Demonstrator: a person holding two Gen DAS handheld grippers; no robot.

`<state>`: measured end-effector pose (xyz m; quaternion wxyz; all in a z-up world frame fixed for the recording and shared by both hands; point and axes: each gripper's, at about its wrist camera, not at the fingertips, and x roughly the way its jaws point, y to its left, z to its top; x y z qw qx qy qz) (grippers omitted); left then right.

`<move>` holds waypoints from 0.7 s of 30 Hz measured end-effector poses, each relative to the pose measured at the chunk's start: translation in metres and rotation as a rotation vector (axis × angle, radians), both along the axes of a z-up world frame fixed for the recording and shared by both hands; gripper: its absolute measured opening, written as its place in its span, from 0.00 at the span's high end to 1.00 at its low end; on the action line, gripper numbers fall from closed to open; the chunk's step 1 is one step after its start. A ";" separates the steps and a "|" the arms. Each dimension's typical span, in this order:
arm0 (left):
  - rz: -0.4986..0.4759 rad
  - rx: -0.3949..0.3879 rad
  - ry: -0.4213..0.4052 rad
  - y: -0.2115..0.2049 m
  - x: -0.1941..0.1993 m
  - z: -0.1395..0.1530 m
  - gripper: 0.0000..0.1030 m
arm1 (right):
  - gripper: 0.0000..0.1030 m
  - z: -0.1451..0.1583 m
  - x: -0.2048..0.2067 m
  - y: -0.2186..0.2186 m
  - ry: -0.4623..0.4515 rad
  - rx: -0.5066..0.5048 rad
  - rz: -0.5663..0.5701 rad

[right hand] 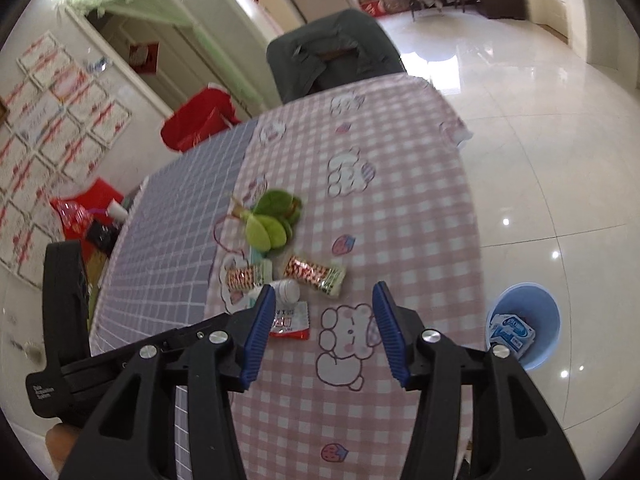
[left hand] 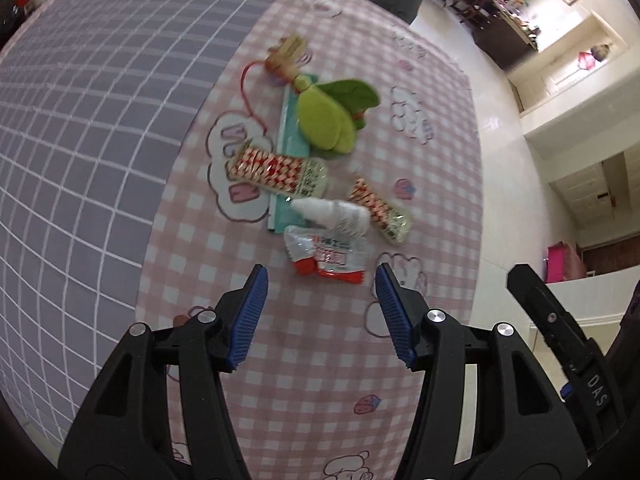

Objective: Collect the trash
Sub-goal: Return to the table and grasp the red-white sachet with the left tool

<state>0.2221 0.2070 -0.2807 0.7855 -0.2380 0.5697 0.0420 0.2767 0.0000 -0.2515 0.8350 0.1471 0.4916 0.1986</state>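
A pile of trash lies on the pink checked tablecloth (left hand: 320, 360): a red and white wrapper (left hand: 328, 258), a small white bottle (left hand: 332, 214), two red-patterned snack packets (left hand: 276, 170) (left hand: 380, 210), a teal sheet (left hand: 290, 132) and a green leaf-shaped piece (left hand: 332, 118). My left gripper (left hand: 320, 276) is open and empty, just short of the red and white wrapper. My right gripper (right hand: 322, 298) is open and empty above the cloth, with the wrapper (right hand: 290, 322) and bottle (right hand: 286, 290) by its left finger. A blue bin (right hand: 524, 326) on the floor holds a blue and white packet.
A purple grid cloth (left hand: 88, 140) covers the table's left part. A straw ornament with a red cord (left hand: 286, 54) lies beyond the pile. A chair with a dark jacket (right hand: 332, 52) stands at the far end. The table edge drops to shiny floor (right hand: 540, 160) on the right.
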 end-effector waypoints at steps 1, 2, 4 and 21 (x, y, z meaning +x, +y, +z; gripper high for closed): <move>0.000 -0.005 0.006 0.001 0.001 -0.005 0.46 | 0.51 -0.005 0.003 0.006 0.008 -0.014 0.011; 0.000 -0.009 0.013 0.001 0.003 -0.010 0.46 | 0.51 -0.009 0.002 0.003 0.011 -0.022 0.017; -0.002 -0.019 0.024 0.000 0.006 -0.018 0.46 | 0.51 -0.018 0.006 0.010 0.020 -0.043 0.034; -0.031 -0.014 0.036 0.000 0.028 -0.045 0.83 | 0.51 -0.058 0.041 0.045 0.042 -0.137 0.165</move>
